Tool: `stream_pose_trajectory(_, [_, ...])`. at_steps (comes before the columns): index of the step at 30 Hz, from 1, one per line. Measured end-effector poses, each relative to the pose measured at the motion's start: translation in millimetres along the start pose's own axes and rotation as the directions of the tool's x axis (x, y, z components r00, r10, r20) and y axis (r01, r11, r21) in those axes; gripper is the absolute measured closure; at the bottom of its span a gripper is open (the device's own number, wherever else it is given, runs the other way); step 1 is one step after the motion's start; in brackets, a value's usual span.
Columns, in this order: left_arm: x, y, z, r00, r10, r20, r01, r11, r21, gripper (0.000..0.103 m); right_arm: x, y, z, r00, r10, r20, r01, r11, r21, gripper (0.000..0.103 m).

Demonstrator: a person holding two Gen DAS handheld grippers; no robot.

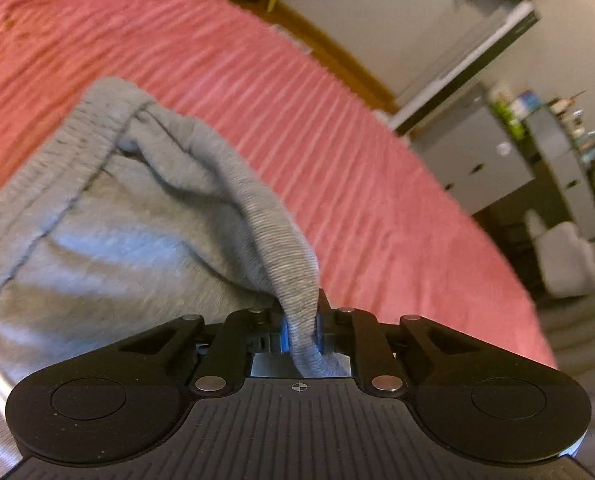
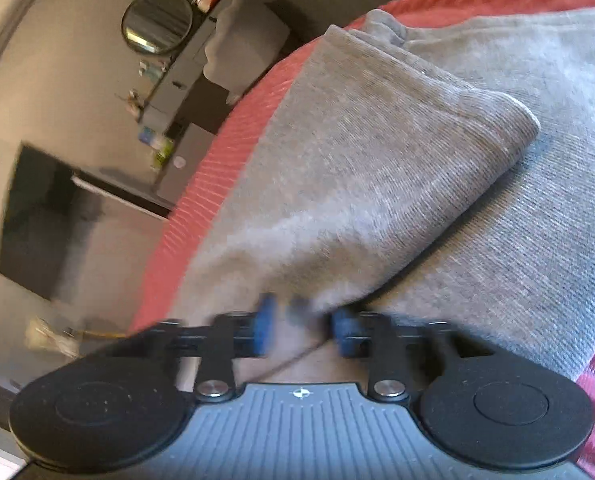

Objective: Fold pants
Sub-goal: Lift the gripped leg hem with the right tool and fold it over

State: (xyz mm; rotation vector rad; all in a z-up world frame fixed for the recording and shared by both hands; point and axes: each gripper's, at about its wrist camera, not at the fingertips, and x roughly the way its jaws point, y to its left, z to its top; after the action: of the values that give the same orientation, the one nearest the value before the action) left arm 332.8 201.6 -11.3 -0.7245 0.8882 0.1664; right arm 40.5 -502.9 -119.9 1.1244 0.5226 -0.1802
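Waistband pinched at lower centre, fold under way

The left gripper was clamped on the ribbed waistband of the grey pants, which were spread across the red bedspread. The right gripper was held spread, a folded leg lying just ahead. The band would best be carried over level, edges matched.
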Motion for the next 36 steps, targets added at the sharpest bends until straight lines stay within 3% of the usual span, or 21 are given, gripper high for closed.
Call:
stream_pose_trajectory(1, [-9.4, 0.9, -2.9, 1.000, -0.008, 0.010, 0.008, 1.000, 0.013, 0.090, -6.2, 1.8, 2.2, 1.000, 0.012, 0.019, -0.012, 1.000, 0.017, 0.020])
stream_pose_trajectory(3, [-24.6, 2.5, -8.7, 0.999, -0.028, 0.019, 0.027, 0.999, 0.031, 0.090, -18.3, 9.2, 5.5, 0.997, -0.019, 0.077, 0.019, 1.000, -0.008, 0.007])
stream_pose_trajectory(6, [-36.4, 4.9, -14.0, 0.999, -0.034, 0.021, 0.033, 0.999, 0.039, 0.090, -28.1, 14.8, 10.5, 0.987, -0.118, 0.111, 0.123, 0.991, -0.046, 0.007])
stream_pose_trajectory(9, [-44.9, 6.8, -18.6, 0.999, -0.034, 0.018, 0.033, 0.998, 0.047, 0.090, -25.8, 7.0, 12.8, 0.987, -0.120, 0.106, 0.122, 0.993, -0.006, 0.008])
stream_pose_trajectory(11, [-47.2, 7.3, -15.3, 0.999, -0.034, 0.012, 0.034, 0.999, 0.042, 0.090, -18.5, 10.6, 18.5, 0.981, -0.146, 0.124, 0.150, 0.988, -0.029, 0.019])
stream_pose_trajectory(12, [-49.3, 8.7, -16.5, 0.999, -0.037, 0.011, 0.037, 0.999, 0.038, 0.090, -14.6, 12.8, 22.1, 0.978, -0.157, 0.140, 0.164, 0.986, -0.037, 0.038])
stream_pose_trajectory(13, [-54.0, 11.7, -19.4, 0.999, -0.034, 0.011, 0.034, 0.999, 0.030, 0.090, -9.0, 12.8, 26.2, 0.975, -0.166, 0.145, 0.171, 0.985, -0.024, 0.071])
stream_pose_trajectory(15, [-60.4, 13.7, -20.6, 0.999, -0.039, 0.008, 0.039, 0.999, 0.025, 0.090, 6.5, 6.7, 34.2, 0.979, -0.172, 0.105, 0.169, 0.985, 0.039, 0.097])
stream_pose_trajectory(18, [-78.7, 12.1, -17.3, 0.998, -0.062, 0.013, 0.061, 0.998, 0.028, 0.090, 13.6, 19.6, 45.1, 0.983, -0.164, 0.086, 0.164, 0.986, 0.008, 0.098])
stream_pose_trajectory(22, [-122.6, 5.5, -9.7, 0.990, -0.130, 0.055, 0.129, 0.991, 0.020, 0.090, -8.2, 74.2, 79.5, 0.989, -0.001, 0.146, 0.013, 0.997, -0.081, 0.098])
stream_pose_trajectory(26, [-177.4, 9.7, -16.5, 0.971, -0.206, 0.121, 0.204, 0.979, 0.026, 0.090, -48.5, 124.4, 116.0, 0.963, 0.157, 0.220, -0.130, 0.983, -0.130, 0.098])
stream_pose_trajectory(29, [-213.1, 36.4, -41.4, 0.953, -0.263, 0.153, 0.262, 0.965, 0.026, 0.090, -84.9, 131.5, 126.9, 0.939, 0.243, 0.245, -0.209, 0.965, -0.157, 0.098])
stream_pose_trajectory(31, [-223.3, 64.6, -69.6, 0.953, -0.274, 0.131, 0.274, 0.962, 0.021, 0.089, -103.9, 118.2, 121.1, 0.943, 0.229, 0.241, -0.187, 0.965, -0.186, 0.098])
stream_pose_trajectory(33, [-220.9, 95.0, -102.6, 0.959, -0.268, 0.093, 0.268, 0.963, 0.012, 0.088, -111.4, 87.3, 109.7, 0.962, 0.173, 0.211, -0.138, 0.975, -0.172, 0.098])
stream_pose_trajectory(36, [-188.8, 137.4, -150.8, 0.989, -0.144, -0.025, 0.144, 0.989, 0.011, 0.087, -98.0, 22.2, 84.3, 0.989, -0.043, 0.139, 0.061, 0.990, -0.125, 0.097])
